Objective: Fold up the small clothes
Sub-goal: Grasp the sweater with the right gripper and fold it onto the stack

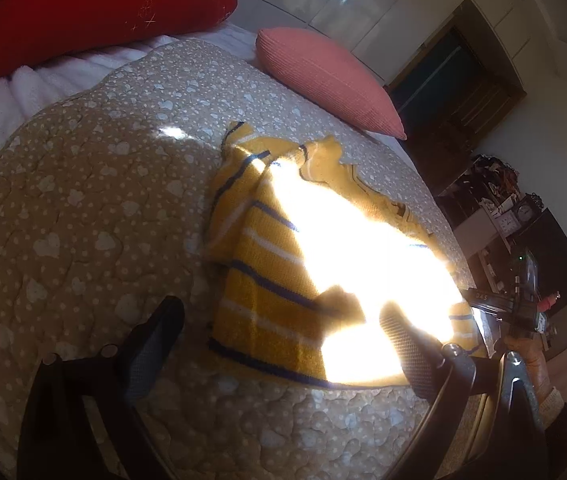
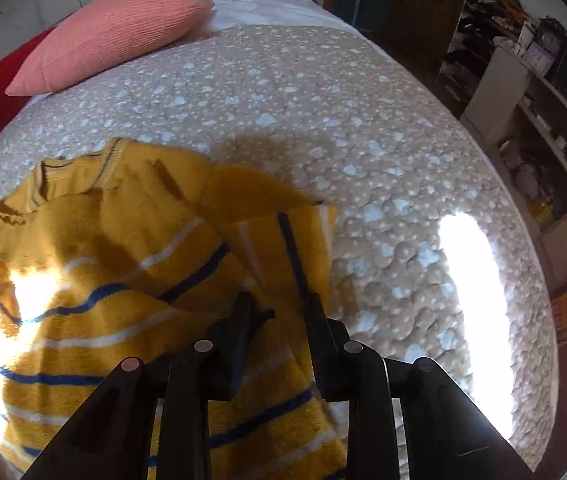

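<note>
Left wrist view: a yellow striped sweater [image 1: 279, 276] lies on a beige quilt [image 1: 83, 208] patterned with pale hearts, covering a bed. Harsh sunlight washes out the sweater's middle. The left gripper [image 1: 283, 324] hovers over the near hem, its two fingers spread wide apart and holding nothing. A pink cushion [image 1: 327, 80] and a red pillow [image 1: 95, 0] rest near the headboard. In the right wrist view, the right gripper [image 2: 279, 304] has its fingers drawn close together, pinching a fold of the sweater's sleeve [image 2: 283, 240].
</note>
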`<state>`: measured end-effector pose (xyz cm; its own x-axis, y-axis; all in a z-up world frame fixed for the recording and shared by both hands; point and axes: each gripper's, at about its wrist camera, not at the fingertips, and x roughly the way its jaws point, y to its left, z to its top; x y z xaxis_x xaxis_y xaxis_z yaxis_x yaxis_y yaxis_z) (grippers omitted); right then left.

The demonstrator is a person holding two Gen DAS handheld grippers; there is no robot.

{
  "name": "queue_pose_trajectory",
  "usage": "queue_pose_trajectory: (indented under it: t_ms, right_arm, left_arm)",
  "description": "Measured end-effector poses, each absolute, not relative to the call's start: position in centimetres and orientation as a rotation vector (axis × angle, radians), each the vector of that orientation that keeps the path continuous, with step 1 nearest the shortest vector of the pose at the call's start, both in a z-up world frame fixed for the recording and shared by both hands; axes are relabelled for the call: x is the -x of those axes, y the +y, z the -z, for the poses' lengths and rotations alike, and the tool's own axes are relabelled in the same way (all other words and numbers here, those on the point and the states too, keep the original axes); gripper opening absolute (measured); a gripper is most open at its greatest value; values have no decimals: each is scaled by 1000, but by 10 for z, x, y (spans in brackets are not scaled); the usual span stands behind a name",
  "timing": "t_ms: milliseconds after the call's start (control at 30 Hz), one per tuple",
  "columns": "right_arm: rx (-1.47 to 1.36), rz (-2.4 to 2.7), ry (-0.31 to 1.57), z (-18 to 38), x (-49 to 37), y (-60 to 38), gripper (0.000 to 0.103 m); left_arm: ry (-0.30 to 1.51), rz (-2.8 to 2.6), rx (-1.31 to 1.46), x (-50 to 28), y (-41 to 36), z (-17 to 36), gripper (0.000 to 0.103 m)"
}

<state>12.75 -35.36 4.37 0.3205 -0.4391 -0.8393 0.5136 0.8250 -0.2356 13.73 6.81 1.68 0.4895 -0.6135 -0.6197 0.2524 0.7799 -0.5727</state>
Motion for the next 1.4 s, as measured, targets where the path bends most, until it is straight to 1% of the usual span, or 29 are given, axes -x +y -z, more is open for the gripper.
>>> queue_pose_trajectory:
  t_ms: [33,100,200,233,400,433,467,500,533,567,733,800,833,900,1033,1100,1167,1200,1233,1267,1333,1367,1400]
  right_arm:
    - [-25,697,1055,-50,-125,-350,54]
    - [38,744,985,-67,-112,-337,54]
    - [-16,640,893,-93,-88,-312,57]
    - [-33,604,887,-98,-84,-301,59]
    - [-53,378,871,-109,-85,-225,61]
    - [-42,328,872,-110,-90,-207,66]
    - [-28,277,879,-107,-96,-186,71]
    - [-16,221,892,-104,-105,-165,72]
    - [-6,169,905,-101,-113,-144,72]
    - [2,120,920,-96,-122,-125,72]
    - [33,-63,1012,-64,-166,-41,73]
    - [45,-103,1056,-49,-183,-16,72]
    - [52,-112,1071,-42,-191,-6,72]
    - [103,-90,1097,-31,-204,12,77]
    - [311,31,1101,-9,-222,36,87]
    - [437,96,1115,7,-227,41,87]
    - [466,99,1108,15,-228,41,88]
    - [442,96,1105,13,-228,39,86]
    - [407,97,1105,11,-227,35,69]
    - [390,110,1099,7,-226,30,51]
    - [347,100,1087,-3,-221,17,34]
    - [315,89,1080,-9,-219,9,31]
    - [285,85,1068,-18,-217,3,30]
  left_arm:
    - [918,552,449,-139,71,-19,97]
    - [909,547,480,-141,82,-23,97]
    - [895,486,526,-147,107,-26,97]
    - [903,457,534,-149,114,-24,97]
    - [970,423,582,-155,134,-6,97]
    - [965,425,571,-153,133,-6,97]
    - [961,425,550,-151,132,-8,91]
    - [961,422,530,-150,131,-9,84]
    - [967,421,515,-150,131,-10,68]
    - [974,427,516,-151,133,-10,59]
    - [963,378,630,-155,175,-7,58]
    - [945,342,673,-156,195,-7,59]
    - [935,321,691,-156,205,-7,62]
    - [919,286,726,-155,222,-6,65]
    - [915,267,783,-156,243,0,65]
    - [922,269,789,-156,243,1,65]
    - [920,263,763,-154,241,-1,65]
    - [918,258,747,-153,239,-2,66]
    - [917,253,734,-155,236,-3,66]
    - [917,252,726,-155,233,-4,67]
    - [917,254,722,-154,229,-6,67]
    - [918,258,723,-156,226,-6,67]
    - [919,264,722,-156,224,-6,67]
